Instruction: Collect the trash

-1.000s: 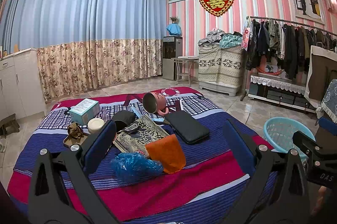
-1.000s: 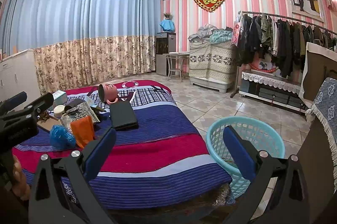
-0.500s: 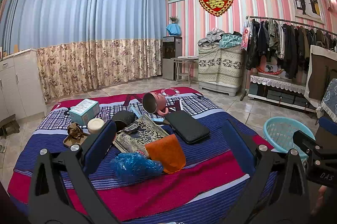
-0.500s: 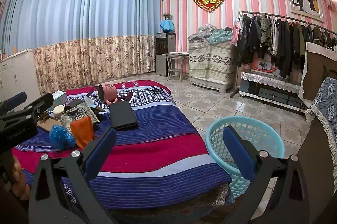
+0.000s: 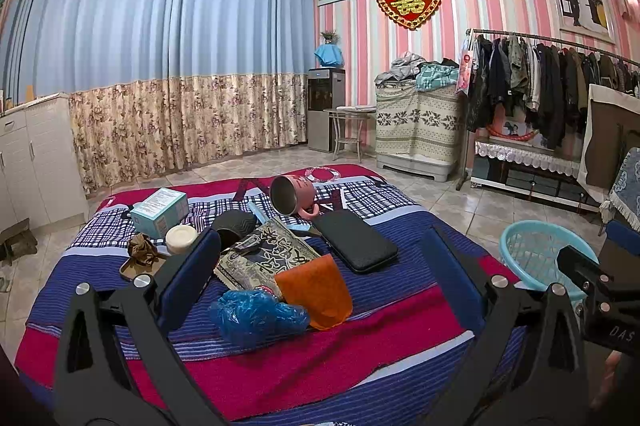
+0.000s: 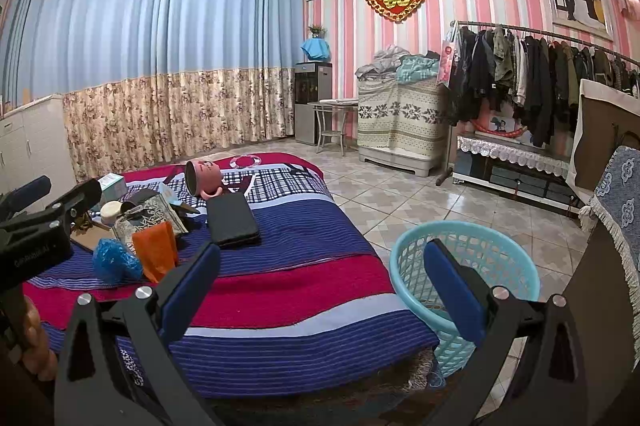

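Left wrist: cluttered striped bedspread point(image 5: 400, 310).

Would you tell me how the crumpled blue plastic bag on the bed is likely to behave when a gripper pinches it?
The blue plastic bag looks thin and crumpled, so it will probably collapse and feel very light. Its glossy film may slip between the pads. Lying on the soft blanket, it could slide when pushed.

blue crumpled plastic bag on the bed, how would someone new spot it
Start at the bed with the striped blue and red cover. In the clutter on it, take the item nearest the camera: the blue plastic bag, lying against the orange cloth. It alone is glossy, wrinkled and bright blue.
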Demonstrator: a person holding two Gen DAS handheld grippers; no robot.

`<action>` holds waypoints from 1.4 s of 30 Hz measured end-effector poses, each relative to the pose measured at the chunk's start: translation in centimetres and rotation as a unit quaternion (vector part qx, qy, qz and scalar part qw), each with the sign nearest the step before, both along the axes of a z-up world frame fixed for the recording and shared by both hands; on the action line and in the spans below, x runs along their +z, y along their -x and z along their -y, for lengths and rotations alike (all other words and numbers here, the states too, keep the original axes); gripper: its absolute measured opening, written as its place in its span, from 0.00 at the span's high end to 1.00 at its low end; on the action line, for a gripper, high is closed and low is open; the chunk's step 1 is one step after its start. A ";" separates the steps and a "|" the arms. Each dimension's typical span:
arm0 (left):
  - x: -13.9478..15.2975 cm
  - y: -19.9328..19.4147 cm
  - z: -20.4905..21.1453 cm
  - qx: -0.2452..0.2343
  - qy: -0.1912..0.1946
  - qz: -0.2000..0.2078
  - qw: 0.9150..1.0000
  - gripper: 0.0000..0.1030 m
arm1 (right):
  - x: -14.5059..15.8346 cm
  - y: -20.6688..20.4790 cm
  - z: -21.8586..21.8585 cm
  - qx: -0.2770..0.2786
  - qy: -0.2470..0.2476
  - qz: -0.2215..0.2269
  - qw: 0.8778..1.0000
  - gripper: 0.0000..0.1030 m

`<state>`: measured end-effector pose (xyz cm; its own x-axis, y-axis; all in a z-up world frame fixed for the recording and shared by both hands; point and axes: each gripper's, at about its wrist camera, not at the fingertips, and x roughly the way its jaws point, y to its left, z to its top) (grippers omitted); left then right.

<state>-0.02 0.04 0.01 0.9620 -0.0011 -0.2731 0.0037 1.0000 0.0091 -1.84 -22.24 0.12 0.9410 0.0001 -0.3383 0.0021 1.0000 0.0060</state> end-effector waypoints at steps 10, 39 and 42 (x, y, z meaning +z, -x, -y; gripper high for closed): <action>0.0 0.0 0.0 0.000 0.000 0.000 1.000 0.05 | 0.1 0.0 0.0 -0.003 -0.001 0.003 1.000 0.04; 0.0 0.0 0.0 0.000 0.001 -0.001 1.000 0.05 | 1.1 1.6 2.8 -0.008 0.003 0.003 1.000 0.04; 0.0 0.0 0.0 0.000 0.000 -0.002 1.000 0.05 | 1.5 1.8 3.3 -0.011 0.005 0.004 1.000 0.04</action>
<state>-0.01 0.04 0.00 0.9606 -0.0020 -0.2778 0.0045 1.0000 0.0081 -3.63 -25.57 1.58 0.9432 -0.0248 -0.3312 0.0249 0.9997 -0.0041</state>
